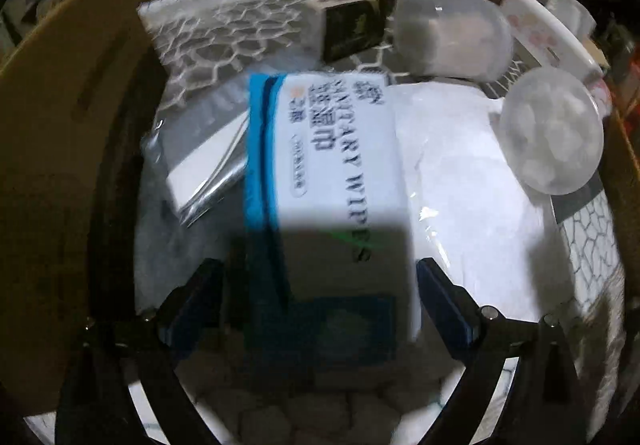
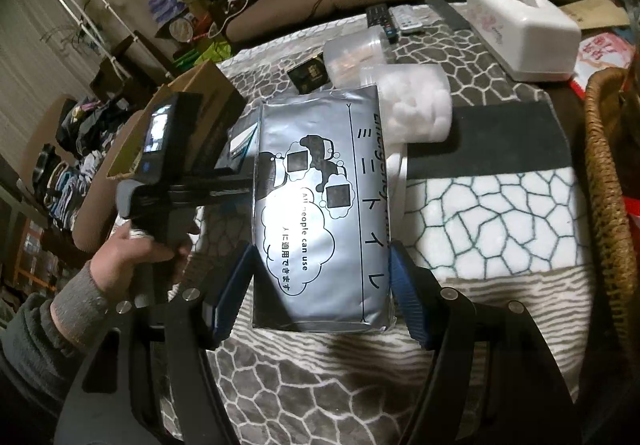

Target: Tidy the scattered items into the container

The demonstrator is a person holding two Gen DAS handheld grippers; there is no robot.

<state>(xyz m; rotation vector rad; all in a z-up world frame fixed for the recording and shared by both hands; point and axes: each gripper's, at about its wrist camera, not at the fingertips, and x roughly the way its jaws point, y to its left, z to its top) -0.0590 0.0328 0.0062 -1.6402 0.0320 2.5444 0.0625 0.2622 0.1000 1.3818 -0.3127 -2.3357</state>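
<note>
From the left wrist we see the left gripper [image 1: 320, 305] jaws spread over the wipes pack [image 1: 324, 165], only our right wrist view shows the right gripper [image 2: 322, 285] jaws pinching the silver pouch [image 2: 320, 205], the tissue box [image 2: 524, 33] beyond.

Shiny silver foil pouch [image 2: 320, 205], smooth with a few creases and a hard glare. The wipes pack [image 1: 324, 165] is glossy plastic film too. Cardboard box [image 1: 60, 125] looks plain matt brown. Two frosted, see-through plastic tubs [image 2: 404, 101], one full of fluffy cotton balls. The blanket [image 2: 480, 225] under it all is soft fleecy cloth. Wicker basket [image 2: 608, 185] is rough woven cane, and the tissue box [image 2: 528, 33] is smooth white plastic.
</note>
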